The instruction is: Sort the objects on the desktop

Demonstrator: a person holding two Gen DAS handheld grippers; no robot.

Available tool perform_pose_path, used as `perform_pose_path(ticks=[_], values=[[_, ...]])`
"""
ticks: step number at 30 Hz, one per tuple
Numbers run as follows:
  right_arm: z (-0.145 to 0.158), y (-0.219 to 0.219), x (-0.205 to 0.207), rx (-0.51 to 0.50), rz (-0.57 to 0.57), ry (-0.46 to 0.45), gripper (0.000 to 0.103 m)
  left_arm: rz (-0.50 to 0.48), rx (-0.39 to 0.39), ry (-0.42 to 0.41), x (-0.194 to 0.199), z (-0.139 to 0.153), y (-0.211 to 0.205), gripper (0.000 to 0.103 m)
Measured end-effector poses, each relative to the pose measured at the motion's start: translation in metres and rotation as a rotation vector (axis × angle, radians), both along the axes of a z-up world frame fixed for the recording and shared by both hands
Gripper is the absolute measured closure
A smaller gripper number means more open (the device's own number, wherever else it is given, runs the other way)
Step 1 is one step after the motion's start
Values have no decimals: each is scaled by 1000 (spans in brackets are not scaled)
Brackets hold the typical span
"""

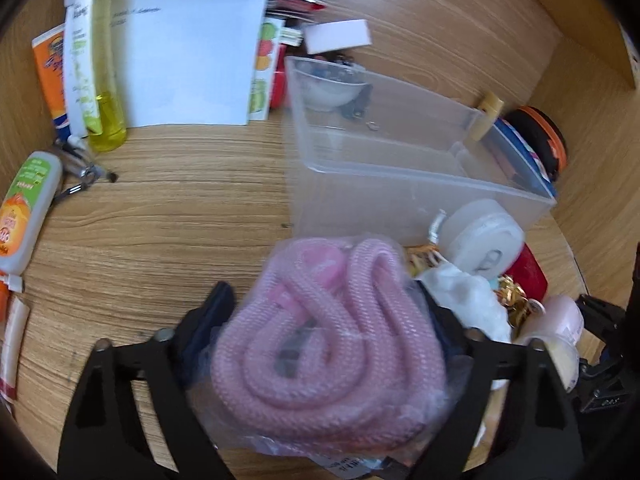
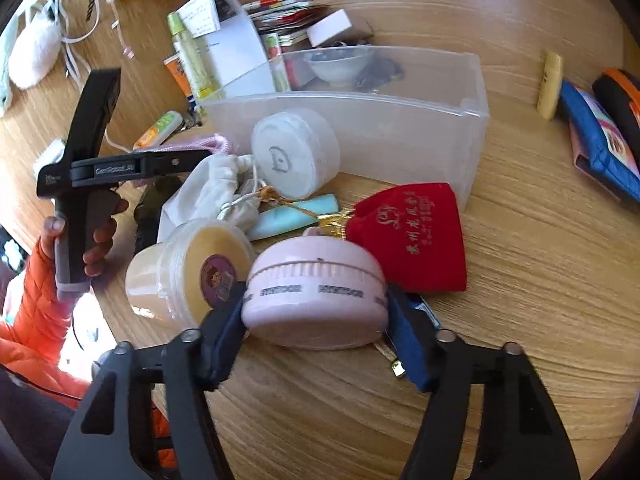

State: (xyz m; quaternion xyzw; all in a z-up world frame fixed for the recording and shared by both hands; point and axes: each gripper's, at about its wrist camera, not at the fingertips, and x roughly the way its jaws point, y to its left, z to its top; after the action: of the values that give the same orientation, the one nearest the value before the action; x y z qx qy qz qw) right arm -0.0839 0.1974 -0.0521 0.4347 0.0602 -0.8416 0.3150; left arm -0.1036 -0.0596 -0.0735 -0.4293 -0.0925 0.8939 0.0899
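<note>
My left gripper (image 1: pixel 326 320) is shut on a clear bag of coiled pink rope (image 1: pixel 324 336) and holds it above the wooden desk, just in front of the clear plastic bin (image 1: pixel 400 152). My right gripper (image 2: pixel 316 320) is shut on a round pink case (image 2: pixel 316 300), close over the desk. Beside it lie a cream jar (image 2: pixel 188 272), a white round tin (image 2: pixel 296 156), a white cloth pouch (image 2: pixel 216 192), a mint tube (image 2: pixel 296 214) and a red pouch (image 2: pixel 412 236). The bin (image 2: pixel 360 120) holds a small white bowl (image 2: pixel 340 66) at its far end. The left gripper's handle (image 2: pixel 88 176) shows at left.
Papers (image 1: pixel 188 60), a yellow-green bottle (image 1: pixel 98 56), an orange tube (image 1: pixel 50 76) and a white squeeze bottle (image 1: pixel 26 208) lie left of the bin. A blue wallet (image 2: pixel 600 140), a yellow stick (image 2: pixel 550 84) and an orange-black object (image 1: pixel 544 140) lie right. Cards and a white box (image 2: pixel 332 26) sit behind.
</note>
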Motion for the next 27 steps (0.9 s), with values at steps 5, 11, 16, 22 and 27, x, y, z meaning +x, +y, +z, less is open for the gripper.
perform_pose_path(ticks=[5,11,16,22,27], values=[[0,1,-1,9,-6,12,43,-9,-55,47,6,4,8,30],[10,3,-1,8,-21,45,43,13,-103,91,14,10,16,33],[26,5,0,8,-37,91,43,33,-44,120,22,21,9,34],[34,9,-1,-8,-63,126,43,52,-42,177,32,35,7,34],[43,6,-2,-14,-68,169,43,60,-48,199,36,42,7,34]])
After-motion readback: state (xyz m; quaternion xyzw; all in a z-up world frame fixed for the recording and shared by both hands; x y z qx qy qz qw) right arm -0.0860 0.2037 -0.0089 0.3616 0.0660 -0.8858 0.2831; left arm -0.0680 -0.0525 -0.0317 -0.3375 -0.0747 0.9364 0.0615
